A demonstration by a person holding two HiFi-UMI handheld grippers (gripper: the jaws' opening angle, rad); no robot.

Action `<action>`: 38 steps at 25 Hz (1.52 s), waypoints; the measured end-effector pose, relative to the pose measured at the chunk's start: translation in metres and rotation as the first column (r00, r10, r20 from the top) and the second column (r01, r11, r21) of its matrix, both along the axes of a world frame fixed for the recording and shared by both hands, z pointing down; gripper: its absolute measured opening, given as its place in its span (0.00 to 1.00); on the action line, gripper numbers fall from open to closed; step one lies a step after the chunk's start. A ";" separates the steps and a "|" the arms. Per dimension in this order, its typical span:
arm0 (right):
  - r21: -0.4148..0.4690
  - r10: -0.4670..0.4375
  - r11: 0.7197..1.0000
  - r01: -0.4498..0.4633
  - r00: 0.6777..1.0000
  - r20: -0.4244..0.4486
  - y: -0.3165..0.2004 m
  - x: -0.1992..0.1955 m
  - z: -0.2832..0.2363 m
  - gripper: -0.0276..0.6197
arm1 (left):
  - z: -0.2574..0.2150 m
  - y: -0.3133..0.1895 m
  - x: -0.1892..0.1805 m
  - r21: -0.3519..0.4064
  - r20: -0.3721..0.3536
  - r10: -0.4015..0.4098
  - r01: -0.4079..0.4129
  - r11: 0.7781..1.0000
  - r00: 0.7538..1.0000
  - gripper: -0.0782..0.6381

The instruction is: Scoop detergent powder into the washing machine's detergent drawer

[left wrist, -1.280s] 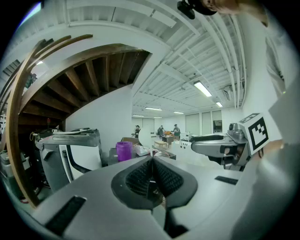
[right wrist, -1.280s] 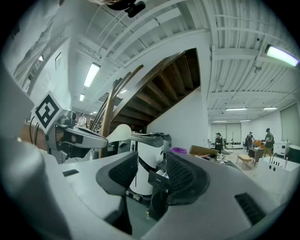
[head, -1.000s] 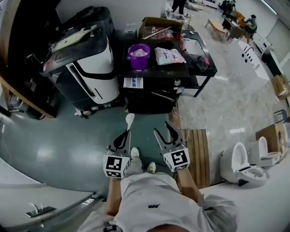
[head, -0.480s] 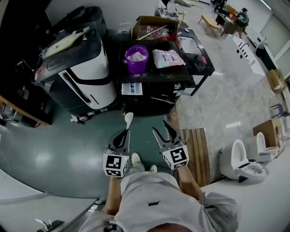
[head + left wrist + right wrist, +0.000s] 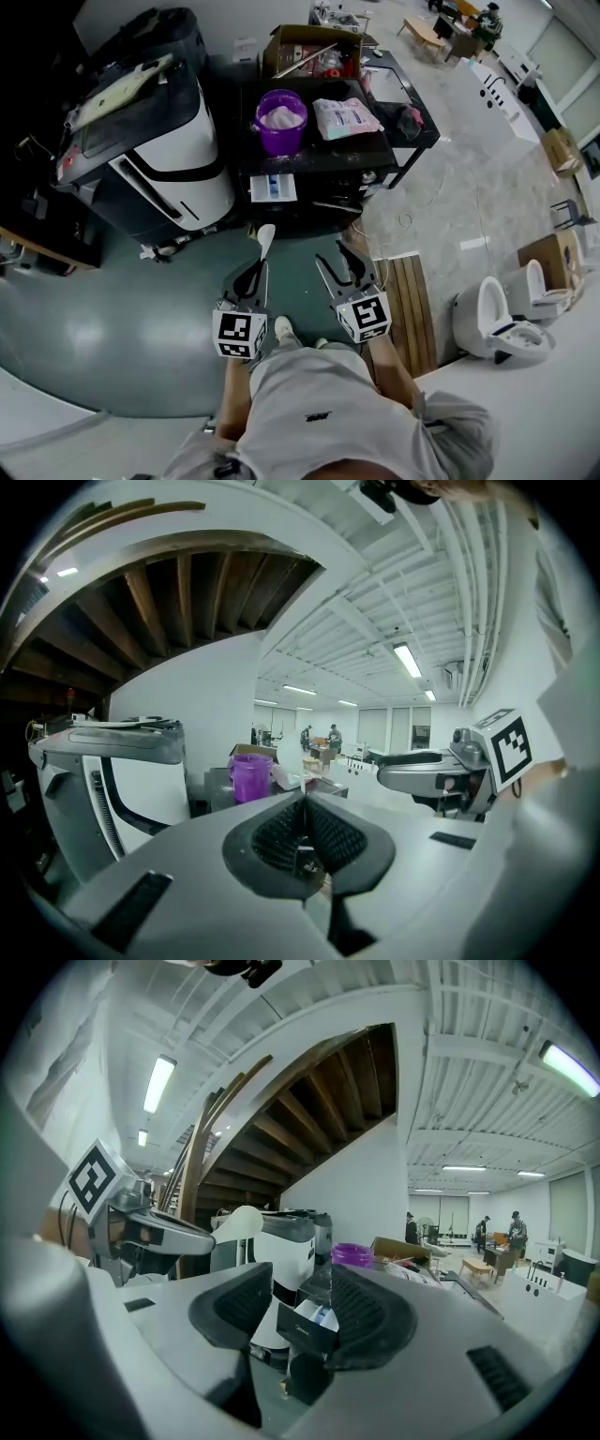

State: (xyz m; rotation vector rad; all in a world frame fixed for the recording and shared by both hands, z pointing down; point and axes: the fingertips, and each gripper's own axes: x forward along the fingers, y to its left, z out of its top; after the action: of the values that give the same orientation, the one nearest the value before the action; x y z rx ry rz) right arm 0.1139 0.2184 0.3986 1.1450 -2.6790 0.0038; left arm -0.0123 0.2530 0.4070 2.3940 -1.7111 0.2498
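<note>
Near the detergent drawer [image 5: 273, 187], the left tool [image 5: 256, 271] pinches a white scoop [image 5: 265, 240]; the right tool [image 5: 337, 263] stands spread.

**Workshop hall under a wooden stair**

A glossy grey-green floor [image 5: 112, 309] is giving way to pale stone tiling [image 5: 487, 178] on the right, and a black table [image 5: 323, 153] is standing near their boundary. The brown beams of a staircase underside [image 5: 319, 1101] are rising over a white wall [image 5: 352, 1185]. Two white toilets [image 5: 497, 328] are sitting near a slatted wooden board [image 5: 410, 309]. Fluorescent tubes [image 5: 407, 659] are lighting the white ceiling, and tall windows [image 5: 394, 728] are glowing at the far end.
</note>
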 end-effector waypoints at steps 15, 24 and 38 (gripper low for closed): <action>-0.033 0.037 0.999 -0.037 0.999 -0.021 -0.042 -0.035 0.011 0.34 | 0.013 -0.047 -0.029 -0.033 -0.060 0.045 -0.047 0.998 0.997 0.13; -0.052 0.015 0.999 -0.015 1.000 -0.011 -0.093 -0.039 0.017 0.34 | 0.015 -0.097 -0.034 -0.046 -0.052 0.022 -0.024 0.999 0.998 0.13; -0.062 -0.076 0.995 0.078 0.996 0.036 -0.182 -0.021 0.013 0.34 | 0.005 -0.177 -0.007 -0.053 0.005 -0.048 0.048 0.997 0.999 0.13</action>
State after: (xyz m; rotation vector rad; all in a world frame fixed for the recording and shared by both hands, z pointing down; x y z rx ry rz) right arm 0.0927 0.0369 0.4116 1.0316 -2.7300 0.0951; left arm -0.0197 0.0763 0.4121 2.3128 -1.7391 0.2890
